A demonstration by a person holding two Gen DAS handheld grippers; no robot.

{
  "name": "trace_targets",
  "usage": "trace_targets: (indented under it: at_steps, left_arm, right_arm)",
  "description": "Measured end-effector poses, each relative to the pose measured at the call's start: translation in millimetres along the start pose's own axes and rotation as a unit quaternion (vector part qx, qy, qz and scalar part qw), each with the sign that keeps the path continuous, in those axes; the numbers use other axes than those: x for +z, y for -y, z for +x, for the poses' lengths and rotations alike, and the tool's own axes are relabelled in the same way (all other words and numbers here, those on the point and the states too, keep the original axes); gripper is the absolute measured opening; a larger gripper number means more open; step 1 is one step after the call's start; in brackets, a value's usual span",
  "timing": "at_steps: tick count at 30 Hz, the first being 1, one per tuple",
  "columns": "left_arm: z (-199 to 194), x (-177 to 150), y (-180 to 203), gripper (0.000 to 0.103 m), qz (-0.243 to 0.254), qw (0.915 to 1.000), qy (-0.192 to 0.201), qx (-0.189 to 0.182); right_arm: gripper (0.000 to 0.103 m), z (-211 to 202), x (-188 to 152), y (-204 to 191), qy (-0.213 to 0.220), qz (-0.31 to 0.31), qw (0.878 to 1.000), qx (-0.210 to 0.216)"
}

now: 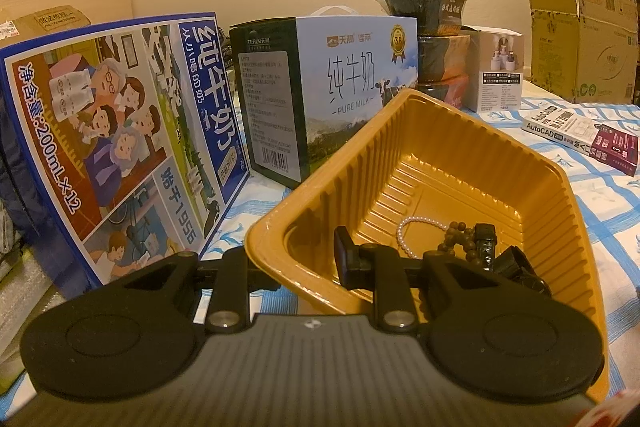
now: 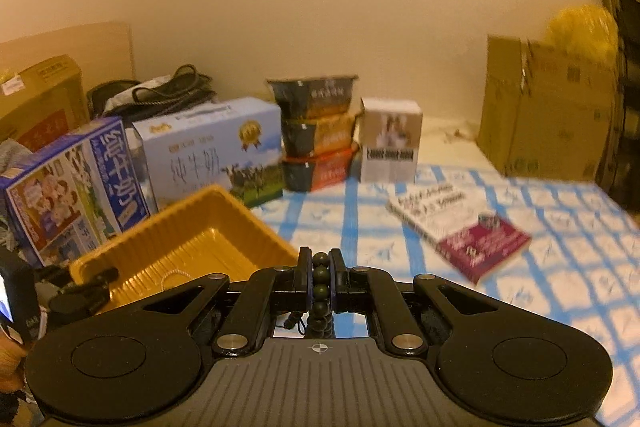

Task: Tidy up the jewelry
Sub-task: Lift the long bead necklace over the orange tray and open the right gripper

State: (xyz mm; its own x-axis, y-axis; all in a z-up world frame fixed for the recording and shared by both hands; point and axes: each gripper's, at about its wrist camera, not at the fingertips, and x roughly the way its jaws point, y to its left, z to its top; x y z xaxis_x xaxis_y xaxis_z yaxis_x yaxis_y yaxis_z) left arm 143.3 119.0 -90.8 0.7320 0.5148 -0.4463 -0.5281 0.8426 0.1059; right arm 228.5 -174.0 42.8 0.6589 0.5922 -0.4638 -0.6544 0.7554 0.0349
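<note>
My left gripper (image 1: 298,259) pinches the gold tray (image 1: 460,131) rim to steady it; right gripper (image 2: 321,281) clamps dark bead bracelet (image 2: 321,287), probably 1 of 3 pieces, above the tablecloth (image 2: 560,267).

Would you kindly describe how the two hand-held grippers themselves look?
Both look alike: the left hand-held gripper and right hand-held gripper are matte black, with round disc-shaped side lobes, silver pivot screws on angled linkage arms, a ribbed grey body bearing a small crosshair mark, and narrow flat fingers.
</note>
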Motion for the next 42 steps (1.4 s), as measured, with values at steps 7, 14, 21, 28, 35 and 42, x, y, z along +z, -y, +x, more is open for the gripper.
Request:
trace_targets:
  at_steps: [7, 14, 21, 28, 35, 42]
  left_arm:
    - [0, 0, 0, 0.022, 0.0, 1.0, 0.001, 0.0]
    - [-1, 1, 1, 0.022, 0.006, 1.0, 0.005, 0.0]
    - [-3, 2, 2, 0.022, 0.01, 0.9999, 0.007, -0.002]
    - [-3, 2, 1, 0.022, 0.011, 0.9999, 0.003, -0.005]
    - [-3, 2, 0, 0.022, 0.01, 0.9999, 0.001, -0.007]
    - [-3, 1, 1, 0.022, 0.008, 0.9999, 0.0, -0.007]
  right_arm:
    - [0.007, -16, 46, -14, 0.031, -0.034, 0.999, 0.021]
    - [0.007, -10, 85, -39, 0.062, -0.045, 0.995, 0.065]
    - [0.007, 11, 110, -73, 0.08, -0.038, 0.989, 0.122]
    - [0.007, 47, 110, -103, 0.06, -0.015, 0.983, 0.174]
    - [0.007, 105, 69, -120, -0.043, 0.003, 0.98, 0.194]
    - [0.007, 155, 14, -107, -0.134, 0.023, 0.977, 0.165]
